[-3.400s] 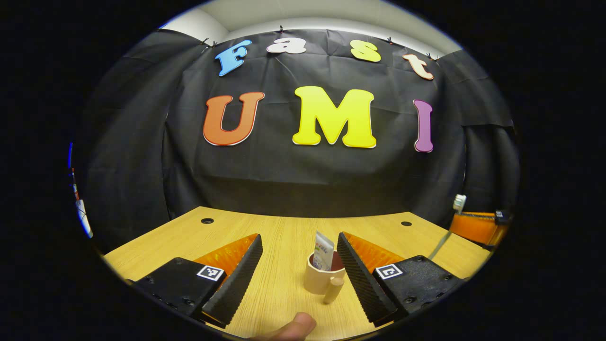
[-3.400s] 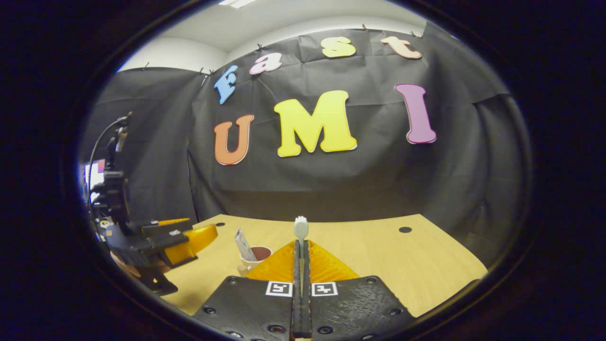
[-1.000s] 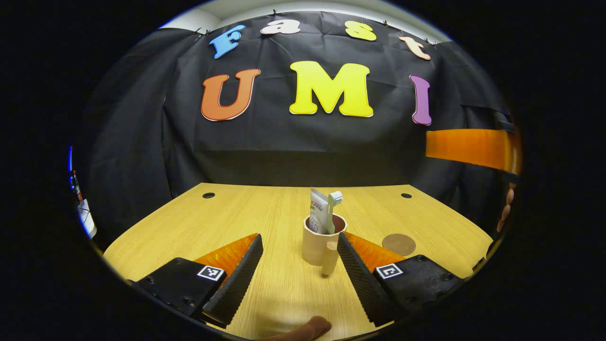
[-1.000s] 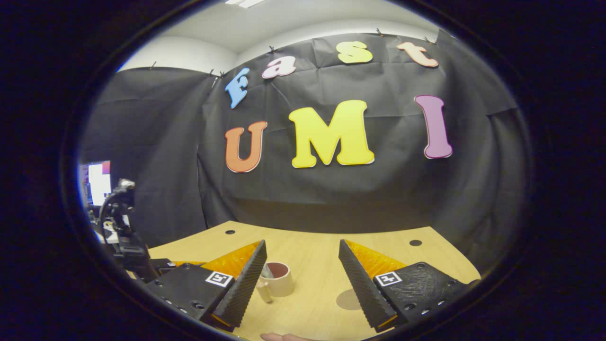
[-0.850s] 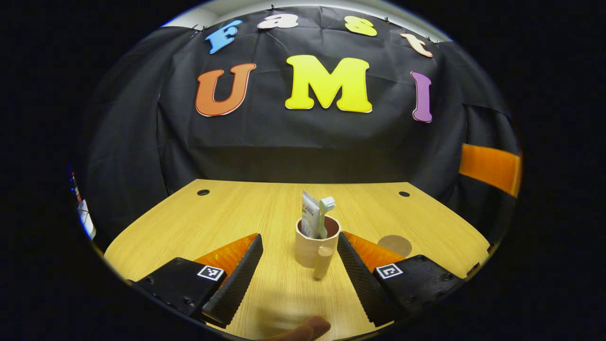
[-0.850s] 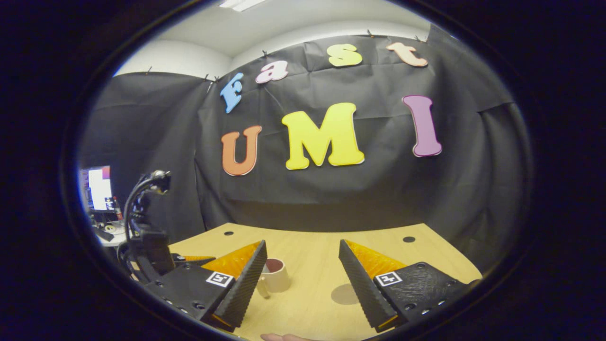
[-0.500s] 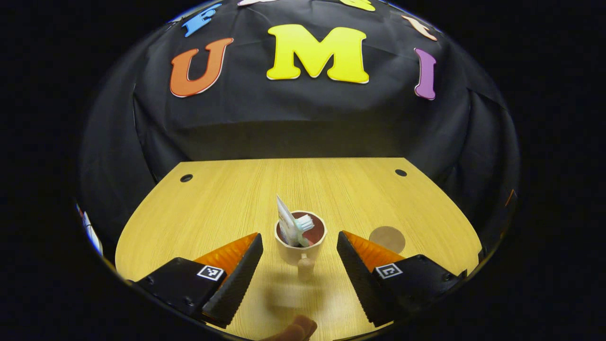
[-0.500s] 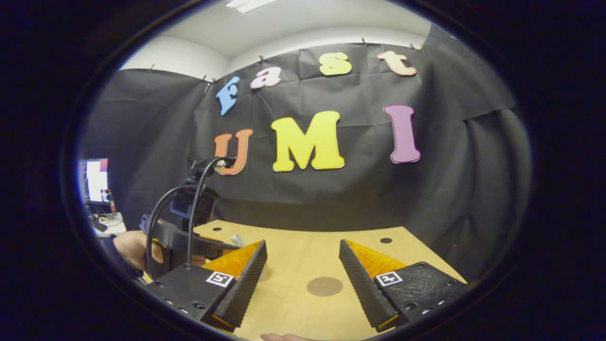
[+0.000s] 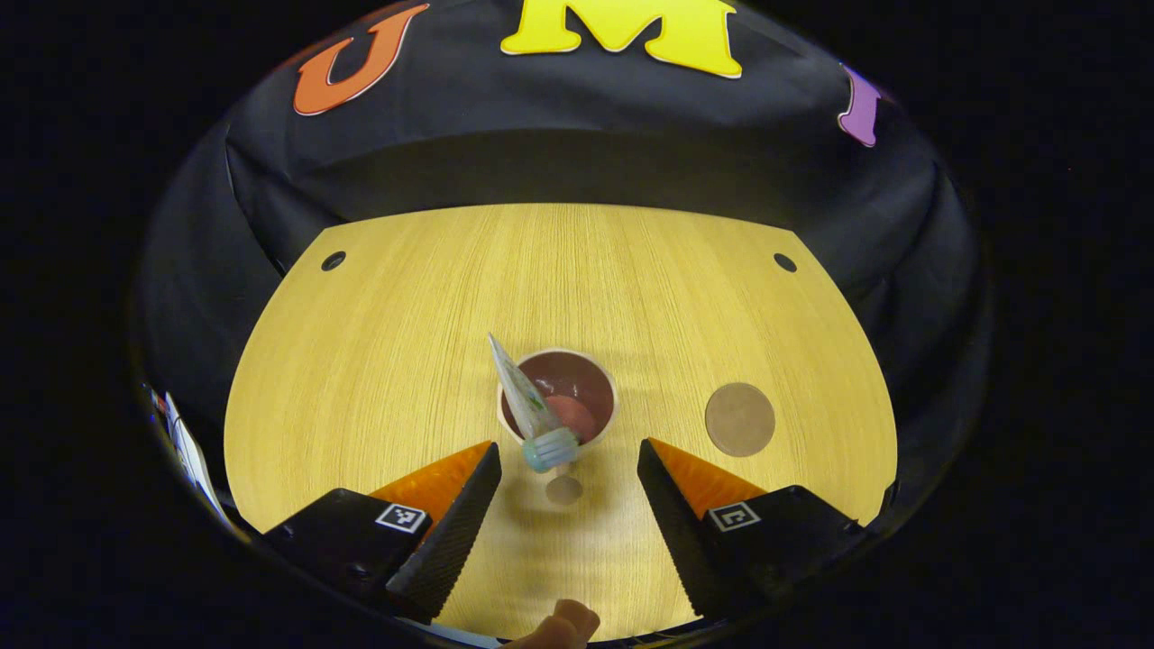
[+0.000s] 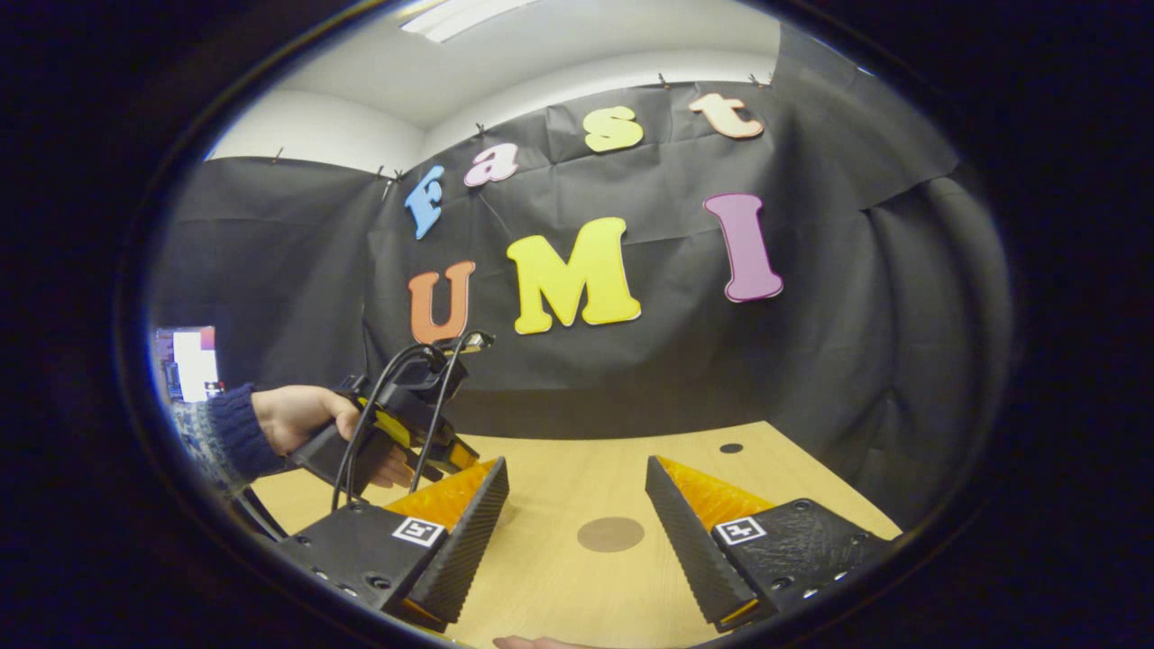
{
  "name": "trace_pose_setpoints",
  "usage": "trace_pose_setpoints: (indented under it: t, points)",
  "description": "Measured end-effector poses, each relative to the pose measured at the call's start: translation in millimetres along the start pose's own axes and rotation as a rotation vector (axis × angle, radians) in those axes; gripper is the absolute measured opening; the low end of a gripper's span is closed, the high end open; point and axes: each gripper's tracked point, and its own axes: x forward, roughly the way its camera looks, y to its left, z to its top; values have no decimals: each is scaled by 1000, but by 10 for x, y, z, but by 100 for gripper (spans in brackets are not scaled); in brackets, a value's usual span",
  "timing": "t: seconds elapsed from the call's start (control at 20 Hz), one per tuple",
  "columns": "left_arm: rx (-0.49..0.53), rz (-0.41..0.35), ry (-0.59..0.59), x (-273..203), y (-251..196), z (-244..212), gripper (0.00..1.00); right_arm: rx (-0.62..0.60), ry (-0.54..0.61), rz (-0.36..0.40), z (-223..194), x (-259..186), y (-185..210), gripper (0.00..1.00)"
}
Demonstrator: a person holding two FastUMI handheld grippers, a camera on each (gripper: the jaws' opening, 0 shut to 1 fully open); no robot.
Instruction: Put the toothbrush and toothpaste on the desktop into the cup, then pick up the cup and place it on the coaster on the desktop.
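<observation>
since the toothbrush [image 9: 548,448] and toothpaste [image 9: 516,389] lean over the cup [image 9: 602,374] rim, the wide-open left gripper [image 9: 566,487] could tip it short of the coaster [image 9: 739,419]; right gripper [image 10: 577,521] gapes empty too.

Place: a recording booth inside an office-like room — not a home.
Walls: black cloth [image 10: 811,361] pinned up along its top edge, hung around the desk.
Desk: light wood-grain desktop [image 9: 406,342] with round cable holes [image 9: 333,260].
Beyond: white wall, ceiling light [image 10: 451,16] — a lit monitor [image 10: 194,362] at the side.
</observation>
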Motion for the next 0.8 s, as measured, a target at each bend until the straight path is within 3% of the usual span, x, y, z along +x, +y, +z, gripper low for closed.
trace_pose_setpoints:
  t: [0.15,0.25,0.3,0.45,0.65,0.75,0.8]
  points:
    - [-4,15,68,87,21,-60,94,37,15,-12,-101,1,-138,95]
    - [-20,23,120,151,46,-121,95,69,33,-1,-184,16,-158,92]
    - [-28,35,143,172,64,-141,95,71,47,-4,-208,31,-172,99]
    - [-12,62,202,225,91,-168,94,22,24,4,-164,19,-147,95]
    - [-15,74,281,206,35,-219,83,-6,-6,10,-119,-18,-117,95]
    - [-36,42,296,182,-55,-190,78,-14,-19,-5,-93,-4,-183,95]
    - [-47,39,314,151,-92,-195,68,-15,-21,-12,-86,2,-214,95]
